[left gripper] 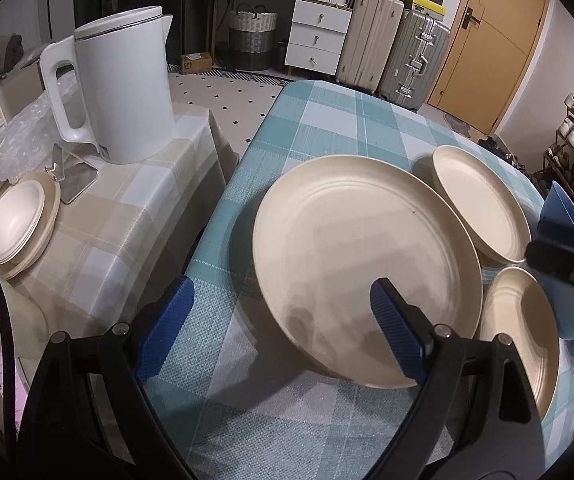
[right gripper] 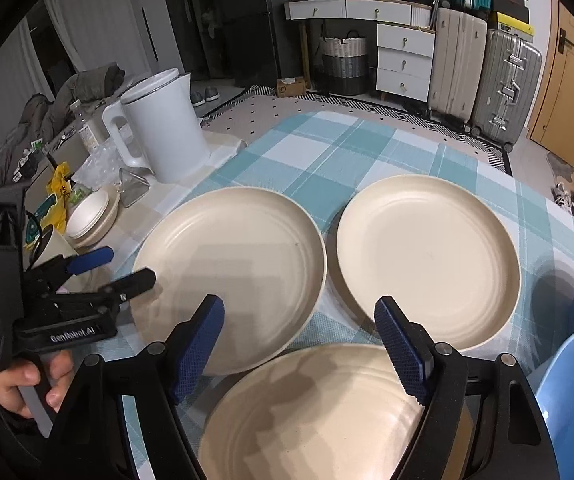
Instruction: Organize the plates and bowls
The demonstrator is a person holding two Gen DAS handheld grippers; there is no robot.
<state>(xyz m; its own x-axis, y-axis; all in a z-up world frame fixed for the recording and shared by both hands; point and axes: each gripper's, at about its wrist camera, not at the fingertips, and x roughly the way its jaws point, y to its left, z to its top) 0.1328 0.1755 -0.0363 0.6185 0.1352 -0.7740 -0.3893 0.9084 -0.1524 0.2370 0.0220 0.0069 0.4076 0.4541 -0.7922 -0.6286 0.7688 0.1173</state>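
Just below right claw (right gripper: 299, 344): nearest plate (right gripper: 311, 412)

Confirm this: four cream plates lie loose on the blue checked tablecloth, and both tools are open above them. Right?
Not quite. The right wrist view shows three cream plates on the blue checked tablecloth, not four. Both the left tool and right tool are open.

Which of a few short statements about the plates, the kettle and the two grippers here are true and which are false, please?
1. Three cream plates lie on the blue checked cloth. True.
2. The left gripper is clamped on a plate. False: its jaws stand open, gripping nothing.
3. The white kettle stands on the beige checked cloth. True.
4. The right gripper holds a bowl. False: it is open and empty, above the nearest plate.
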